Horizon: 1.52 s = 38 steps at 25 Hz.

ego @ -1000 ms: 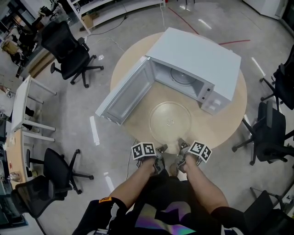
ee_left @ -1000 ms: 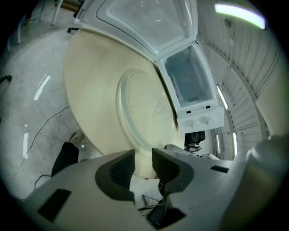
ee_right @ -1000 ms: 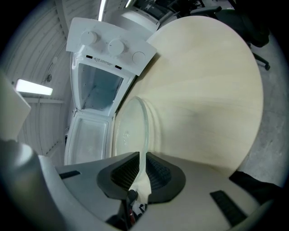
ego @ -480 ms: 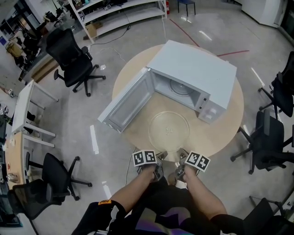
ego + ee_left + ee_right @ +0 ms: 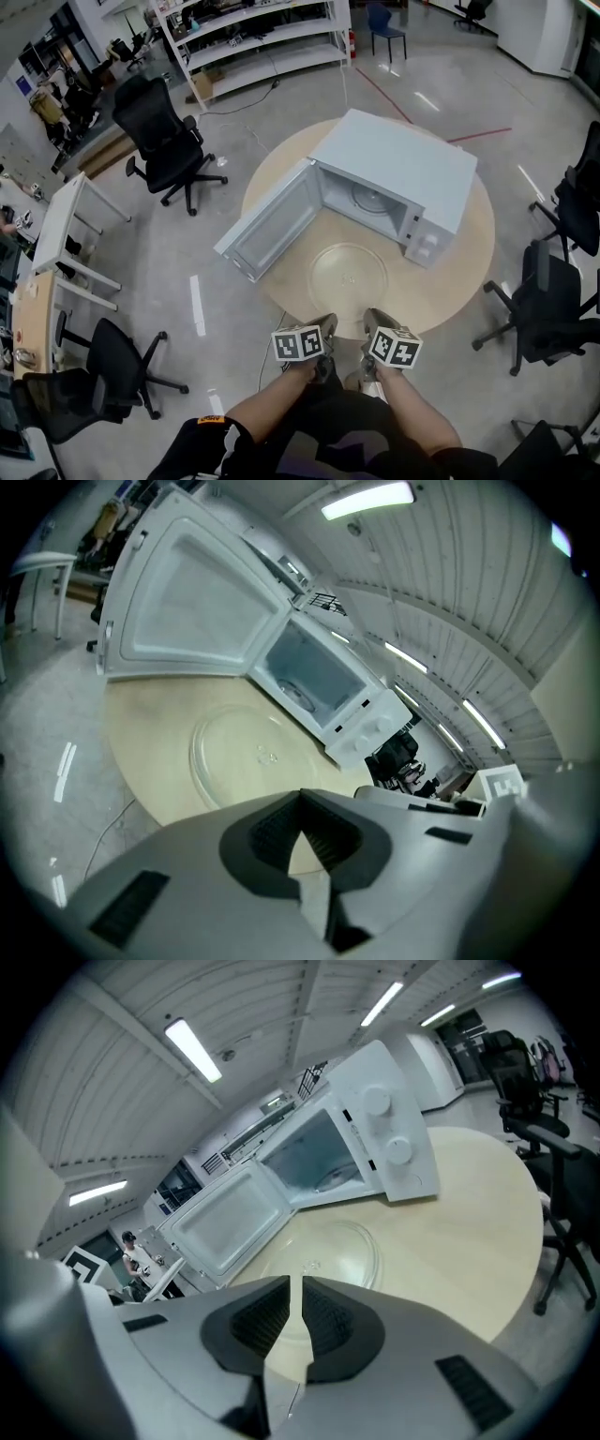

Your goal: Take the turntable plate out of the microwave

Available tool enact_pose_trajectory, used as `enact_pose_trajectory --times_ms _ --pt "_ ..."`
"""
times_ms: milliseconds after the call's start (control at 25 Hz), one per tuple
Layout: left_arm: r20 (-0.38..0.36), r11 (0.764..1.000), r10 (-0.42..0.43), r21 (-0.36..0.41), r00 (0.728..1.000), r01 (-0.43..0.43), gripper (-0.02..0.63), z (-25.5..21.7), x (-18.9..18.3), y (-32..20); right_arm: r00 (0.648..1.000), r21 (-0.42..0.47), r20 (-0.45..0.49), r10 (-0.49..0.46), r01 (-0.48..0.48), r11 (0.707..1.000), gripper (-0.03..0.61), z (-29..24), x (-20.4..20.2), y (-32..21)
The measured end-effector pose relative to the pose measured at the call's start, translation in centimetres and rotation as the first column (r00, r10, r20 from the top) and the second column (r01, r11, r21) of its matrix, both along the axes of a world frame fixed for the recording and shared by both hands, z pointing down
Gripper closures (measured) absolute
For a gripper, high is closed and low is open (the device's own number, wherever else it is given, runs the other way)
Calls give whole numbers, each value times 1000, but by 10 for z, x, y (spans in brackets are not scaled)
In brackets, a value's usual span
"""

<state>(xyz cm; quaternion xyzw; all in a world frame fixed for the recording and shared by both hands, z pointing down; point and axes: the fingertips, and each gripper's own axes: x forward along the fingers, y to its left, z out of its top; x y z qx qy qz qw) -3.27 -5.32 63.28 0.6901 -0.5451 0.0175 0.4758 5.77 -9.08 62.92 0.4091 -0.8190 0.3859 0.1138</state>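
The clear glass turntable plate (image 5: 349,272) lies flat on the round wooden table (image 5: 469,253), in front of the white microwave (image 5: 403,155), whose door (image 5: 272,220) stands wide open. My left gripper (image 5: 328,322) and right gripper (image 5: 368,315) hover side by side over the table's near edge, just short of the plate and apart from it. In the left gripper view the plate (image 5: 253,757) lies beyond the left gripper (image 5: 300,794), whose jaws are shut with nothing between them. In the right gripper view the right gripper (image 5: 295,1281) is also shut and empty, with the plate (image 5: 323,1251) ahead.
Black office chairs stand around the table: one at the far left (image 5: 169,141), one at the near left (image 5: 112,361), two at the right (image 5: 553,300). White shelving (image 5: 253,37) lines the back, and a white desk (image 5: 61,234) stands at the left.
Both grippers have lifted from the plate's near rim and rolled, so their marker cubes face up more. The plate stays flat on the table.
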Motion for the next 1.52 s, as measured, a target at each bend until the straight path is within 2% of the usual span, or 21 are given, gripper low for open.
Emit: enact_pose_trajectory --times_ms 200,400,600,1040,1280,1520 --pt "151 992 -9 123 989 -10 568 -30 -6 17 999 103 -34 -39 42 994 542 -26 4 16" --pt "315 968 -11 241 949 -68 568 -64 -2 37 998 200 -47 -52 61 978 560 -54 11 35" --pt "407 945 -38 311 913 -100 568 -90 2 61 997 299 -43 -65 75 951 560 -85 9 55" --pt "435 913 -50 386 899 -136 568 -127 10 102 994 416 -60 -96 112 902 560 -130 -5 100" --pt "447 906 -64 400 892 -136 568 -133 -1 150 995 432 -65 -70 91 897 560 -128 -12 140" --pt "434 907 -82 405 897 -113 568 -140 -19 225 996 427 -78 -49 78 901 560 -135 -21 209"
